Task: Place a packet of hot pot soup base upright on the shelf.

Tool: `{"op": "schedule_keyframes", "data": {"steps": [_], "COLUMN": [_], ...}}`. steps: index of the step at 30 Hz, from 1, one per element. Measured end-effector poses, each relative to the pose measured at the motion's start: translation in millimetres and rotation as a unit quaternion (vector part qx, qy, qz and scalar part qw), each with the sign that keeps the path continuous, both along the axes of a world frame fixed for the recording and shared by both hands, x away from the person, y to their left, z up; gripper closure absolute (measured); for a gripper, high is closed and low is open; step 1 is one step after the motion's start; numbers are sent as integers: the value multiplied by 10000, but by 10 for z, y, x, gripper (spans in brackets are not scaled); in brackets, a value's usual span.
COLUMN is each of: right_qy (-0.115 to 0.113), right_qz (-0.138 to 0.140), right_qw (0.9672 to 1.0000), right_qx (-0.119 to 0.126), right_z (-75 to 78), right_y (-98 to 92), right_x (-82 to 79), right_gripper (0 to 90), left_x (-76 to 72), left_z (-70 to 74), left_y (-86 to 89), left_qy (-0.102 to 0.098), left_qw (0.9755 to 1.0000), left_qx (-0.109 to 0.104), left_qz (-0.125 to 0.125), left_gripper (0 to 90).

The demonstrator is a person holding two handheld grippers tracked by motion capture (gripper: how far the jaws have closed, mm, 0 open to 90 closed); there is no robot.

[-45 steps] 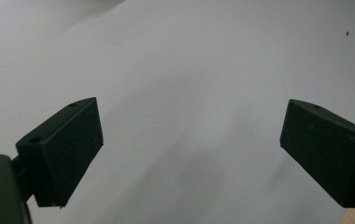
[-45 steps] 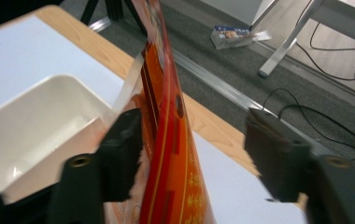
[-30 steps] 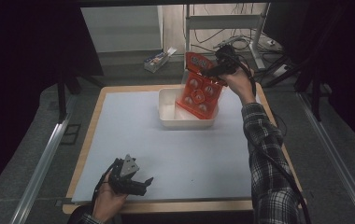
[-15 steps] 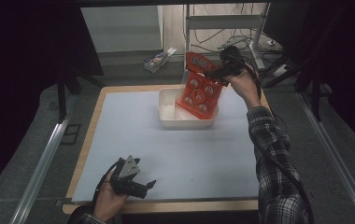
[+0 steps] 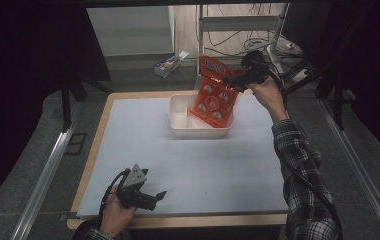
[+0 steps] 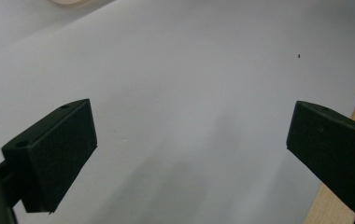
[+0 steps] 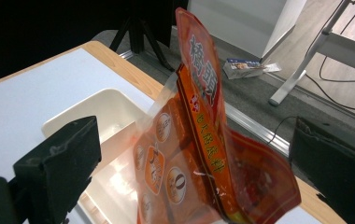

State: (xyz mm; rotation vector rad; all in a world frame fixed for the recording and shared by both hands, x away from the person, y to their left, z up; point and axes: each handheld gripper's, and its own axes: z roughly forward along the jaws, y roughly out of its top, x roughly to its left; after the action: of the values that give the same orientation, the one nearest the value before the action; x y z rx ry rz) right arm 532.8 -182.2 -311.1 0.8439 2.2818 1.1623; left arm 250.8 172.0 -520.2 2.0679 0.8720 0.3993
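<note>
Your right tool (image 5: 230, 80), jaws just spread wide, has let go of the red snack bag (image 5: 213, 97), which now leans in the white tub (image 5: 180, 122) just ahead, while your left tool (image 5: 153, 197) rests open and empty on the bench (image 5: 128, 130).

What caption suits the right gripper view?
Open right tool facing a red-orange plastic snack bag leaning in a white plastic tub.

I work in a lab-like recording room: black curtains (image 5: 23, 75), bare metal frame legs (image 5: 278, 55), loose cables (image 5: 238, 37), one white-covered table (image 5: 178, 165).
</note>
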Motion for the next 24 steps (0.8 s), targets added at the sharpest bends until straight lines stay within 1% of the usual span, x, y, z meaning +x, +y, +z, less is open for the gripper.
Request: {"op": "schedule_keyframes", "data": {"steps": [1,5,6,11,13,16,18,24], "right_qy": [-17,-35,-49,-71,-43,-16,-3,49], "right_qz": [4,4,15,68,87,139,180,257], "right_qw": [10000,10000,10000,9999,9999,9999,9998,9996], "right_qx": [-2,31,38,82,80,79,81,95], "right_z": [2,-7,-13,-52,-74,-118,-151,-237], "right_y": [-5,-30,-38,-70,-81,-87,-91,-109], "right_x": [-18,-98,-118,-211,-245,-303,-338,-437], "right_gripper": [20,20,20,20,20,20,20,20], "left_x": [0,-7,-9,-8,-8,-13,-19,-27], "left_z": [0,-10,-10,-10,-6,-2,6,16], "left_y": [0,-32,-38,-36,-29,-31,-34,-41], "left_qy": [0,-45,-54,-61,-62,-79,-124,-151], "left_qw": [10000,9998,9998,9998,9999,9999,9998,9997], "left_qx": [0,160,172,177,99,116,144,192], "left_qz": [0,-63,-63,-52,-33,-2,19,47], "left_gripper": [14,3,2,3,4,4,4,7]}}
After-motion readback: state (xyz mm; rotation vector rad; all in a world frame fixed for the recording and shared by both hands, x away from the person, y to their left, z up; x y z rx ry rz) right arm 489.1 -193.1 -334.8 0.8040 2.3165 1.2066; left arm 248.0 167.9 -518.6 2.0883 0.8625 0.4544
